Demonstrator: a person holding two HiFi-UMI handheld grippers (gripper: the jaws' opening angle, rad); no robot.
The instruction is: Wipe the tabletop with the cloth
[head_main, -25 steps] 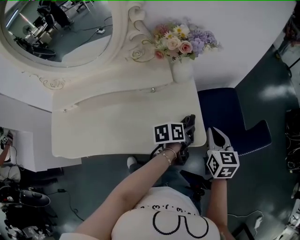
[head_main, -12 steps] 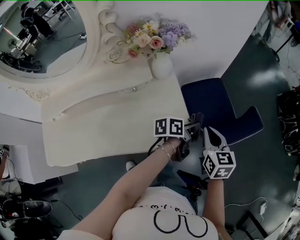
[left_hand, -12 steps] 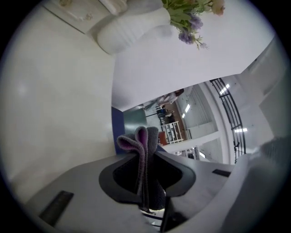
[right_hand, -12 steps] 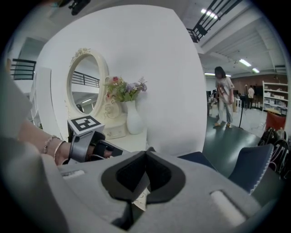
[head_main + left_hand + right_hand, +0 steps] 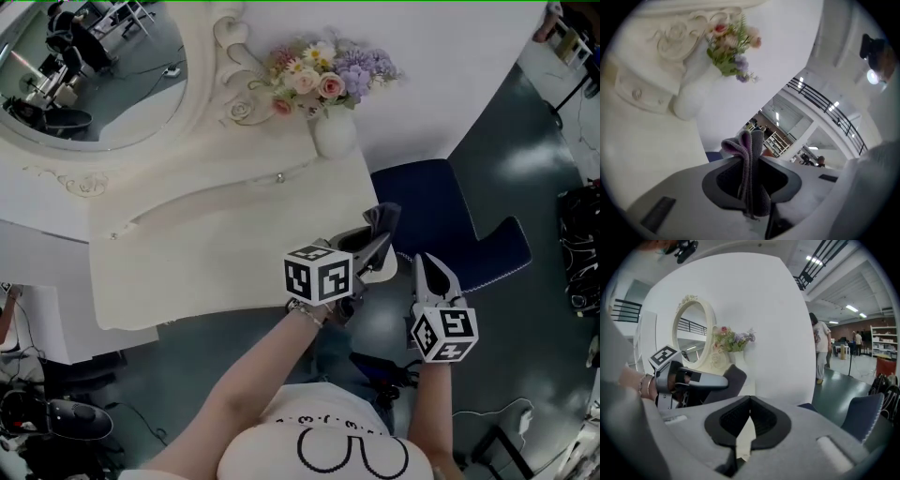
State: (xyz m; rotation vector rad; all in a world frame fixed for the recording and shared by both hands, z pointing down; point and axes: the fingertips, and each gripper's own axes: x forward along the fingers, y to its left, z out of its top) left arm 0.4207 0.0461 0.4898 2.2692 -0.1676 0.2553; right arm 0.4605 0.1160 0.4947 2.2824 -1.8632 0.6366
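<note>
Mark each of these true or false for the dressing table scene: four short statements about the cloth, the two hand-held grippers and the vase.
1. The left hand-held gripper is shut on the cloth. True.
2. The cloth lies spread flat on the tabletop. False: it stands bunched between the jaws, near the table's right edge.
3. The right hand-held gripper holds a spray bottle. False: its jaws are together with nothing between them.
4. A vase of flowers stands at the tabletop's back right corner. True.
</note>
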